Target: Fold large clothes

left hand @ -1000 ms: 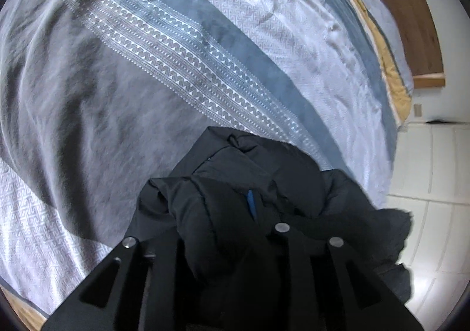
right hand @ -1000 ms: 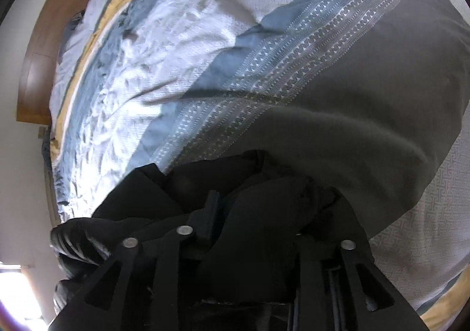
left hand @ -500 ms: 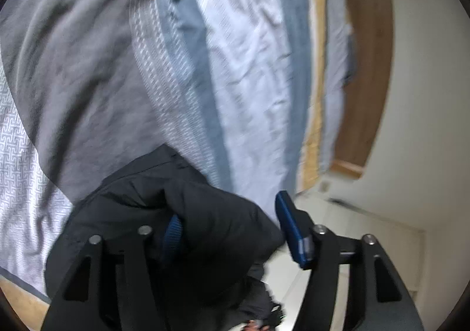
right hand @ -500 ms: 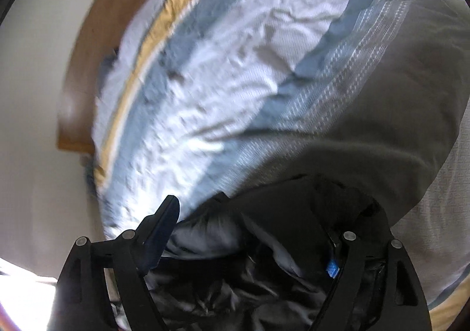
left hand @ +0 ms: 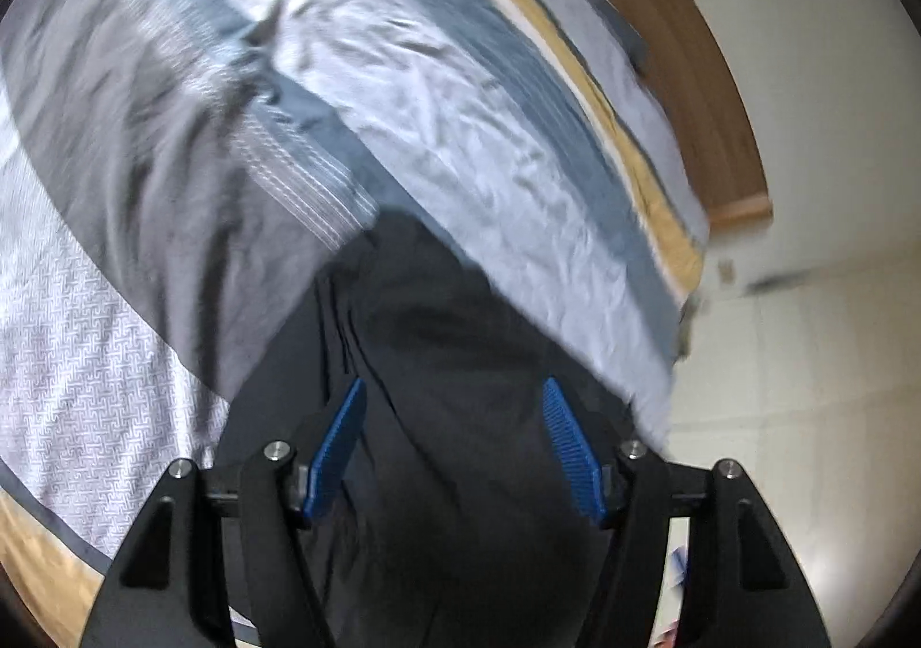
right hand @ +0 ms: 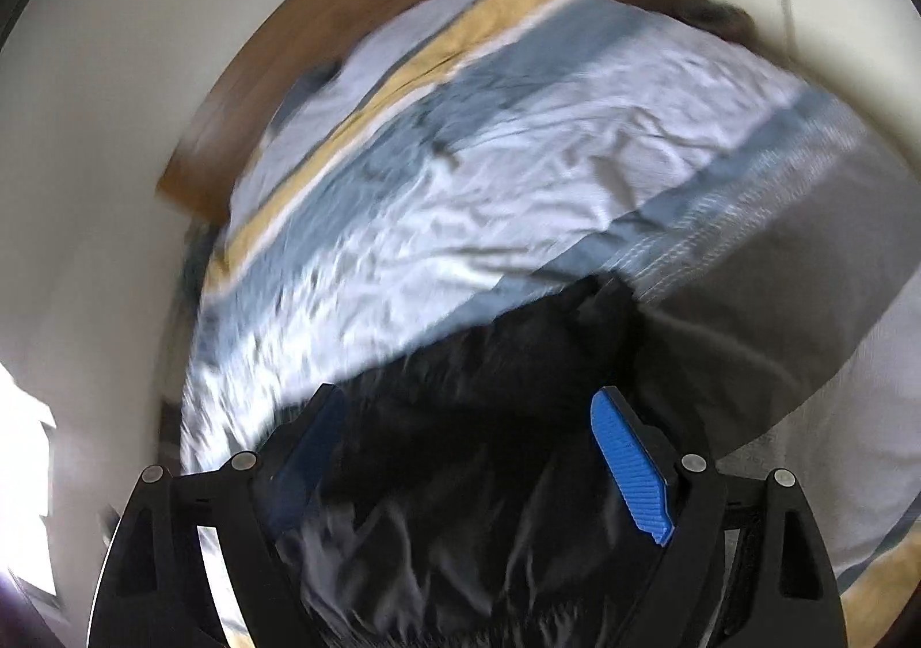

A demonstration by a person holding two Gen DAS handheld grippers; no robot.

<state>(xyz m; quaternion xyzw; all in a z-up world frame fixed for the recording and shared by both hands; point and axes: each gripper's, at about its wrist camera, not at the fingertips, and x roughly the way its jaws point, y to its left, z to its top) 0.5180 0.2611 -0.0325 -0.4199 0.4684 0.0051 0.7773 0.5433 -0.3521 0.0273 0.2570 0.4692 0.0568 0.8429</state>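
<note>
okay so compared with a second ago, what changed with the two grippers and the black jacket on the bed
Both let go. The left gripper and right gripper were clamped on the black jacket; their jaws have just been opening and now stand apart, pads off the fabric, with the jacket lying below. Both views have pulled up and back. The jacket stays on the striped duvet.

Both wrist views tilt down, near bed (left hand: 460, 90); share black garment (left hand: 460, 360), blurred.

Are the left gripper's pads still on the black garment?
Apart. The left wrist view shows the left gripper open after its jaws just widened, both blue pads standing clear above the black garment.
</note>
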